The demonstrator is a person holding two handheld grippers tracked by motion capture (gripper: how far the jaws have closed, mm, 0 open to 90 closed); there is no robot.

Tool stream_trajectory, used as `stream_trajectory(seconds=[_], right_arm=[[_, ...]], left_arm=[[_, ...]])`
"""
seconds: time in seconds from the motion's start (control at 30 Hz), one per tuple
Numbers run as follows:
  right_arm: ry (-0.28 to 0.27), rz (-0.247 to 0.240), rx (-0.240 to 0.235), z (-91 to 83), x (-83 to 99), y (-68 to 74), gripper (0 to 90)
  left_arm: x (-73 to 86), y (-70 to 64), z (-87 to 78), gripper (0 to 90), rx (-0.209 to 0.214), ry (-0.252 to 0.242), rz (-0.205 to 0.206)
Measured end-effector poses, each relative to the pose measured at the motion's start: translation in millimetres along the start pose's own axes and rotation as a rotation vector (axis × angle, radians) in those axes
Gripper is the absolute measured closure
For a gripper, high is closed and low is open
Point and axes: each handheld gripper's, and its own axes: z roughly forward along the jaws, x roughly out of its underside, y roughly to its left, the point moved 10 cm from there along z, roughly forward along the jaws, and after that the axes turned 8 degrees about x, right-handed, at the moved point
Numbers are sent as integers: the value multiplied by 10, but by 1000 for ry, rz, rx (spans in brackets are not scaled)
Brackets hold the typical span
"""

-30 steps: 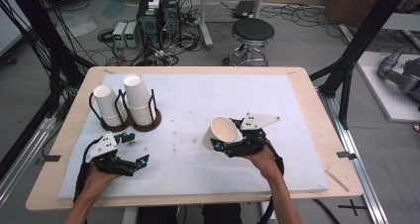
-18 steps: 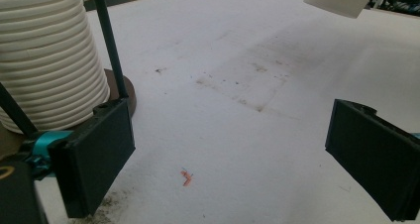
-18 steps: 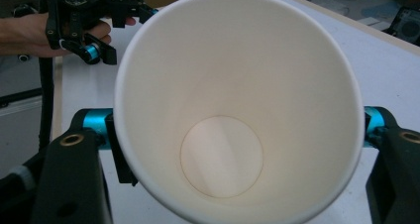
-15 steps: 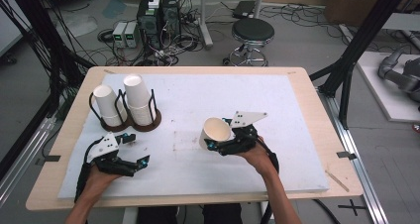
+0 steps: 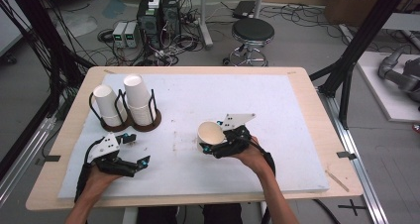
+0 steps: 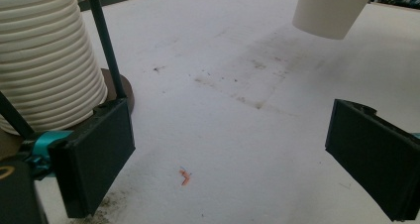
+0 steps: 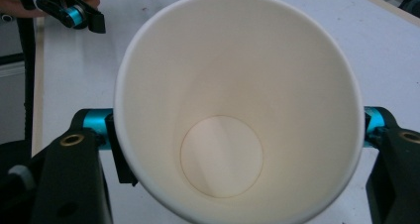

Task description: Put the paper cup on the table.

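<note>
Leftward goes the right gripper since a second ago, carrying its cup toward the middle of the mat; the left gripper has kept its place.

That right gripper is clamped on the cup — its jaws press the wall from either side, low on the body, which leaves the mouth free and tipped up toward the gripper's own camera. Held so, the cup hangs clear of the mat, and in the left gripper view its base floats up and beyond that gripper's right jaw.

Resting low on the mat, the left gripper has its jaws spread wide, with nothing between them. Just past its left jaw stands the holder with two stacks of upturned cups; I judge it waits there to steady the holder or pull the next cup.

Cup: thin white paper, a smooth tapered cone with a rolled rim and a flat round bottom. The nearer stack shows ribbed where rims nest. Dark wire uprights rise from a round brown base. Mat: matte white, scuffed and faintly stained.
</note>
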Motion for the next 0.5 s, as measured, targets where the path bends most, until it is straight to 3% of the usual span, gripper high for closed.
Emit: stream_trajectory(seconds=[0.5], right_arm=[[87, -38, -4, 180, 92, 29, 278]], left_arm=[[7, -14, 13, 49, -4, 14, 19]])
